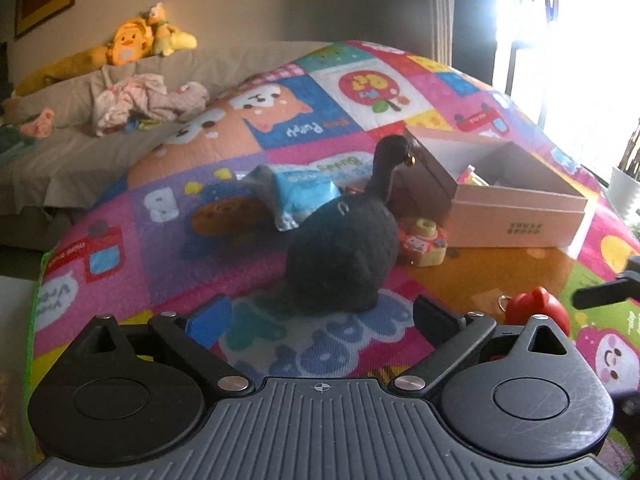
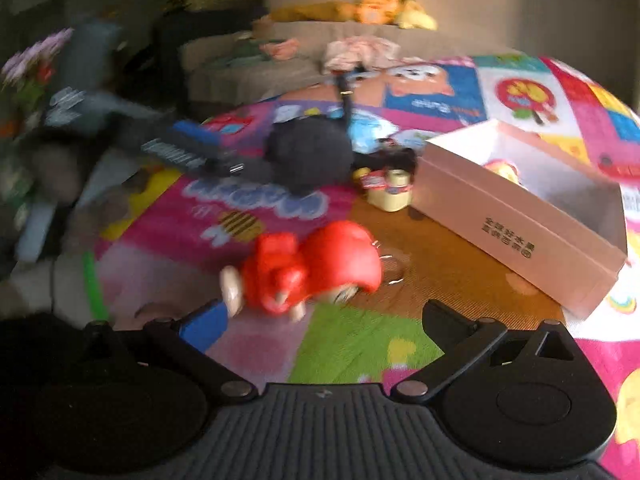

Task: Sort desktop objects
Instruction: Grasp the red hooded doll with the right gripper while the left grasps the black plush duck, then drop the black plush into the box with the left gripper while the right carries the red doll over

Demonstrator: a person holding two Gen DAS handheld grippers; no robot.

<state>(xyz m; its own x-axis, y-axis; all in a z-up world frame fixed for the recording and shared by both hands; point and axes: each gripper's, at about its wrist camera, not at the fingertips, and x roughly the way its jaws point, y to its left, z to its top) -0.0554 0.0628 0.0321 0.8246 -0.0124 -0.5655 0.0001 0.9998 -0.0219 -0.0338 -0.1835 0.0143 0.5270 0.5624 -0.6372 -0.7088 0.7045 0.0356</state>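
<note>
A black long-necked plush toy (image 1: pixel 344 256) sits on the colourful play mat (image 1: pixel 160 264), just ahead of my left gripper (image 1: pixel 322 320). That gripper is open wide, with only mat between its fingers. Behind the plush lie a blue snack packet (image 1: pixel 304 196), a round cookie-like toy (image 1: pixel 228 220) and a yellow toy camera (image 1: pixel 424 244). An open pink cardboard box (image 1: pixel 516 224) stands to the right with something yellow inside. In the blurred right wrist view, a red doll (image 2: pixel 312 268) lies on the mat just beyond my right gripper (image 2: pixel 324 322), which is open and empty. The box (image 2: pixel 500 216) is to its right.
A grey sofa (image 1: pixel 72 152) with crumpled clothes and yellow plush toys runs behind the mat. A bright window and a white pot (image 1: pixel 624 192) are at the right. The left gripper (image 2: pixel 188 148) shows in the right wrist view beside the black plush (image 2: pixel 308 156).
</note>
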